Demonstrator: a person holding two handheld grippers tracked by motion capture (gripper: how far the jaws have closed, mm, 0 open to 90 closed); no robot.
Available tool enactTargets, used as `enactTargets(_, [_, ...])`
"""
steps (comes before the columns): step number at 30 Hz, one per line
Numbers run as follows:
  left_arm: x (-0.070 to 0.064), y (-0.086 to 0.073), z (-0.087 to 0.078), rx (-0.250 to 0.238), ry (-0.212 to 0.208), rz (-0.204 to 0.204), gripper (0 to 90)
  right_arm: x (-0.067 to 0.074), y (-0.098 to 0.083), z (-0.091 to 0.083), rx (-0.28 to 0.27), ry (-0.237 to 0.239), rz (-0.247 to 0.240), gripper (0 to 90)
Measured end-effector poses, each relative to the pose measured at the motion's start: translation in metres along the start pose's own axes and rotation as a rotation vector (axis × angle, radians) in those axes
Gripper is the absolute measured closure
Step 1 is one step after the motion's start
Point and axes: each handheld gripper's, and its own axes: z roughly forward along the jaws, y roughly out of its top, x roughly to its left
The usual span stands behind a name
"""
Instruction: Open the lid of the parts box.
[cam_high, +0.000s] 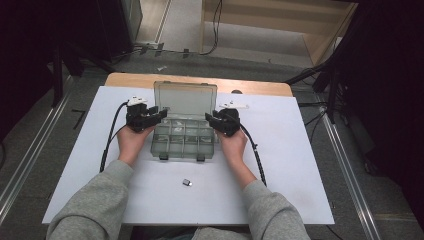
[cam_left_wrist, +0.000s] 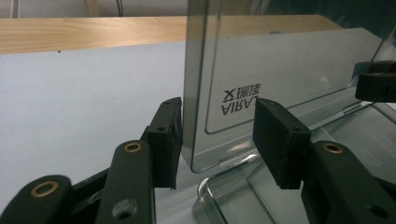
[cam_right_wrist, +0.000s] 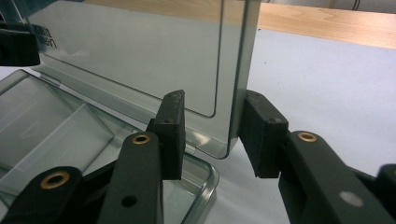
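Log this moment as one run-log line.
left gripper: open, straddling lid edge | right gripper: open, straddling opposite edge | organizer box: lid upright | small part: on table

small dark item (cam_high: 187, 182) too small to identify, lid label (cam_left_wrist: 241, 100) partly behind gripper pad

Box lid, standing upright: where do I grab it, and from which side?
Grip the lid by its two upright side edges, left claw from the left, right claw from the right. It stands open and thin, and each edge already sits between open jaws.
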Motion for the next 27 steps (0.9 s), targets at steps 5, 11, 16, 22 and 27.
enactTargets(5, [0.001, -0.002, 0.003, -0.001, 0.003, -0.007, 51.7, 0.0, -0.002, 0.004, -0.001, -0.011, -0.001, 59.7])
enactTargets(11, [0.001, -0.004, 0.008, 0.002, 0.015, -0.001, 50.1, -0.002, -0.003, 0.006, 0.003, -0.013, 0.013, 59.7])
enactTargets(16, [0.001, -0.005, 0.011, 0.007, 0.015, -0.007, 48.7, -0.002, -0.003, 0.007, 0.005, -0.013, 0.02, 58.2])
enactTargets(22, [0.003, -0.007, 0.013, 0.02, 0.007, -0.029, 47.1, -0.004, -0.003, 0.009, 0.01, -0.008, 0.039, 55.7])
enactTargets(27, [0.006, -0.008, 0.014, 0.026, -0.011, -0.069, 46.3, -0.005, -0.002, 0.009, 0.019, -0.008, 0.048, 54.0])
